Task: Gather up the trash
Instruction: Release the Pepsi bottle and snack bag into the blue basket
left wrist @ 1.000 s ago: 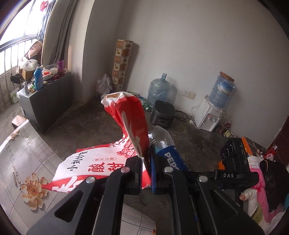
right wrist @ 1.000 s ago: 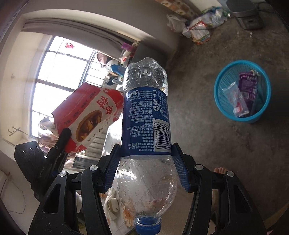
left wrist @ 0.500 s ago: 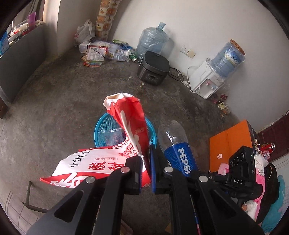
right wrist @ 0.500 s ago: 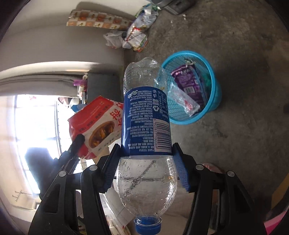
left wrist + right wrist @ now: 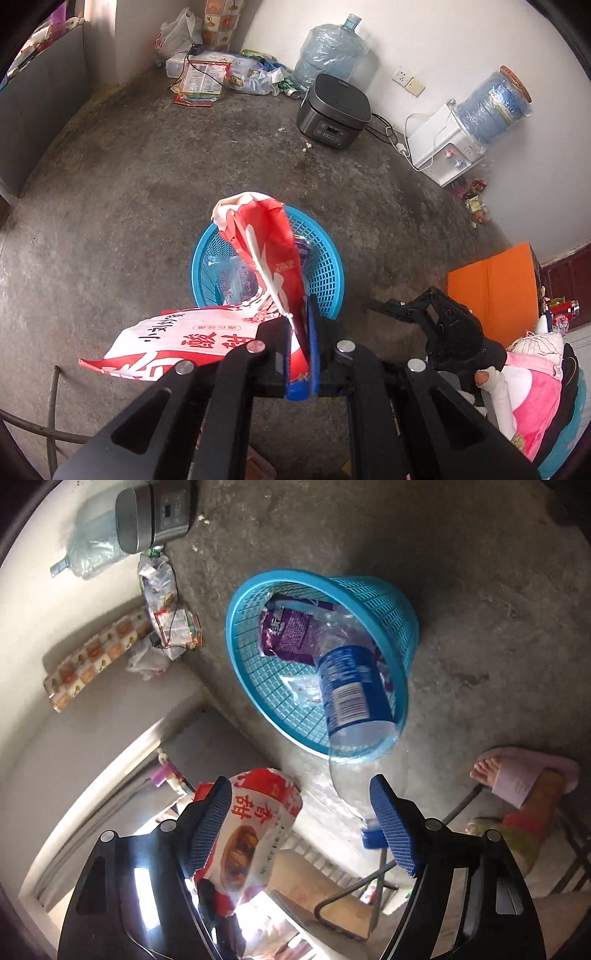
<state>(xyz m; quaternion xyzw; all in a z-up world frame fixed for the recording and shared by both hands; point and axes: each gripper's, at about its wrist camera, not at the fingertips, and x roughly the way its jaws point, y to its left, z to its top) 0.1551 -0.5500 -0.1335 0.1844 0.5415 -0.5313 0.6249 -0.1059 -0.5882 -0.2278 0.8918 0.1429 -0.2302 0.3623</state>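
Note:
My left gripper [image 5: 297,317] is shut on a red and white snack bag [image 5: 173,339], which hangs just above the blue mesh basket [image 5: 325,236] on the concrete floor. The right gripper [image 5: 301,794] has its jaws opening and its blue pads press on nothing. The clear Pepsi bottle [image 5: 351,686] has left them. It lies base first over the basket's rim [image 5: 258,587], with its blue cap beside the right pad. A purple wrapper [image 5: 288,631] and clear plastic lie inside the basket. The snack bag [image 5: 255,834] also shows behind the right gripper's left finger.
A black rice cooker [image 5: 332,110], a water jug [image 5: 328,48] and a white dispenser [image 5: 443,151] stand along the far wall, with a litter pile [image 5: 207,77] in the corner. An orange box [image 5: 495,291] is at right. A person's foot in a pink slipper [image 5: 517,775] is near the basket.
Both grippers came down over the blue basket. The right jaws opened and the bottle dropped out of them into the basket. The left gripper still holds the snack bag.

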